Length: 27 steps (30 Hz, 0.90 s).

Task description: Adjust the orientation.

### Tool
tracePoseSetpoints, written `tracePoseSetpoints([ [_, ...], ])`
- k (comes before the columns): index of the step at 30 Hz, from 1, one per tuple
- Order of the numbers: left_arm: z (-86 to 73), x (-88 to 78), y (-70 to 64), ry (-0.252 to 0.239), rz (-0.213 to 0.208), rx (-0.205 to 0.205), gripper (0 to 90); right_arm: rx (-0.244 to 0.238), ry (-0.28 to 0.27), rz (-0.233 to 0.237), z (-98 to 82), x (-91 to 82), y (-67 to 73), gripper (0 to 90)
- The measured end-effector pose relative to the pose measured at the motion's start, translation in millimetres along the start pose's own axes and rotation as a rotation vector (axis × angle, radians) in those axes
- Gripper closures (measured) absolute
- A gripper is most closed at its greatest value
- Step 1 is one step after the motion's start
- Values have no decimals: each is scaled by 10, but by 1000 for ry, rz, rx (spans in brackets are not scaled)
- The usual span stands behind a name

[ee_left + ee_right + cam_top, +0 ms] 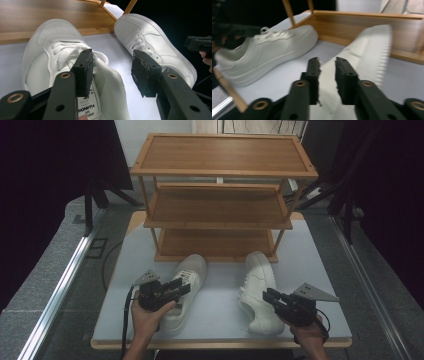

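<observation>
Gripping right shoe (362,57), right hand-held gripper (327,75) level

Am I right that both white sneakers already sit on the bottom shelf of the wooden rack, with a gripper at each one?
Not quite: the left sneaker and right sneaker lie on the table in front of the wooden rack, as the high view shows. The left gripper and right gripper are indeed at one each.

Wooden three-tier rack (220,205) on table (320,265)

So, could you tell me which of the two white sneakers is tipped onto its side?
The right sneaker, by the right gripper, whose jaws pinch its edge; its side faces up. The left sneaker stands flat on its sole, laces up.
</observation>
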<state>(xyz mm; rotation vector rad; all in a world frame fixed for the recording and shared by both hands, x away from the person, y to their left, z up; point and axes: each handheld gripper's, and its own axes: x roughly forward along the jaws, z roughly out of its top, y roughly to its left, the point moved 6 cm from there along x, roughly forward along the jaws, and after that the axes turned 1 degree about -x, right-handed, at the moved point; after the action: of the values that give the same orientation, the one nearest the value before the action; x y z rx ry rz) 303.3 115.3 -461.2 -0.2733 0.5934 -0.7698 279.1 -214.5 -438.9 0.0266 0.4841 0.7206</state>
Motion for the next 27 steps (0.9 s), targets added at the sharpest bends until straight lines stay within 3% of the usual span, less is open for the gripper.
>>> tracePoseSetpoints([
  [5,0,0,1,0,-1,-1,516,-32,57,38,-63,91,131,860],
  [12,-1,0,1,2,-3,-1,515,-69,136,55,-202,210,218,893],
  [19,-1,0,2,4,-5,-3,515,-83,176,83,-275,273,278,896],
  [27,-1,-1,2,5,-6,-4,515,-71,183,96,-297,259,262,897],
])
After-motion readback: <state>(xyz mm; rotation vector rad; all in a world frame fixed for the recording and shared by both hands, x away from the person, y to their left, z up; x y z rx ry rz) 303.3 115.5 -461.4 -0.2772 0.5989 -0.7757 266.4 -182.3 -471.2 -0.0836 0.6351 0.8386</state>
